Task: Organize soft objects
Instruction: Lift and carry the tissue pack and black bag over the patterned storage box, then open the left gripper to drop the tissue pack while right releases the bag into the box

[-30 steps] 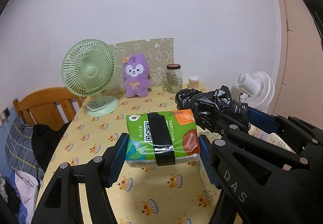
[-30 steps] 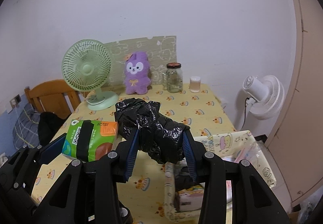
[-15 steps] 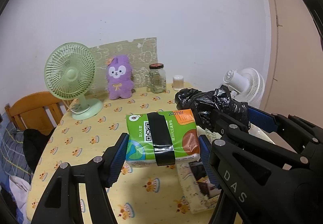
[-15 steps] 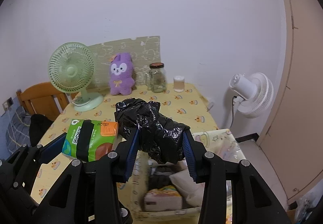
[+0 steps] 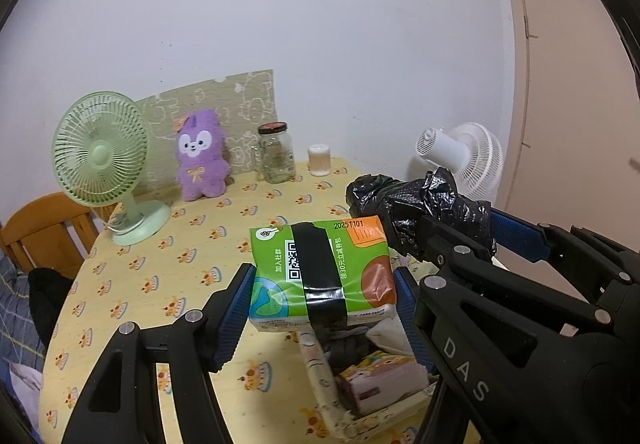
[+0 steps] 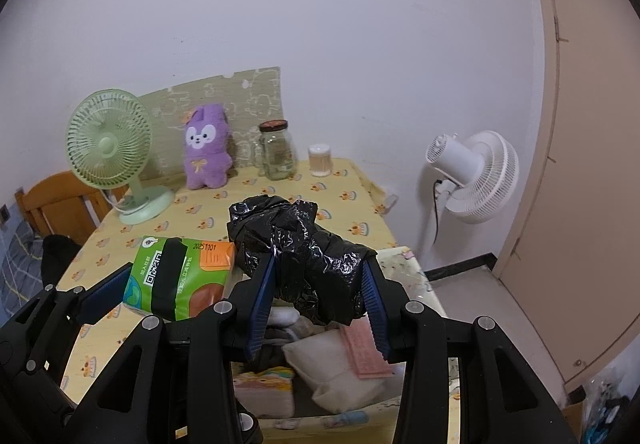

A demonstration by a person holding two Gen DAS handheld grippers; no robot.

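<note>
Green plastic tissue pack is clamped by left gripper, crumpled black plastic bag by right gripper; both are carried above patterned fabric storage box. Next: lowering and release inside.

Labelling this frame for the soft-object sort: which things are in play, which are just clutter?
In play:
left gripper holding green tissue pack
right gripper holding black bag bundle
storage box

Clutter:
green fan
purple plush
glass jar
white fan

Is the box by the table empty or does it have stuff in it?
It has stuff: soft packs and cloths lie inside the box under both grippers.
</note>
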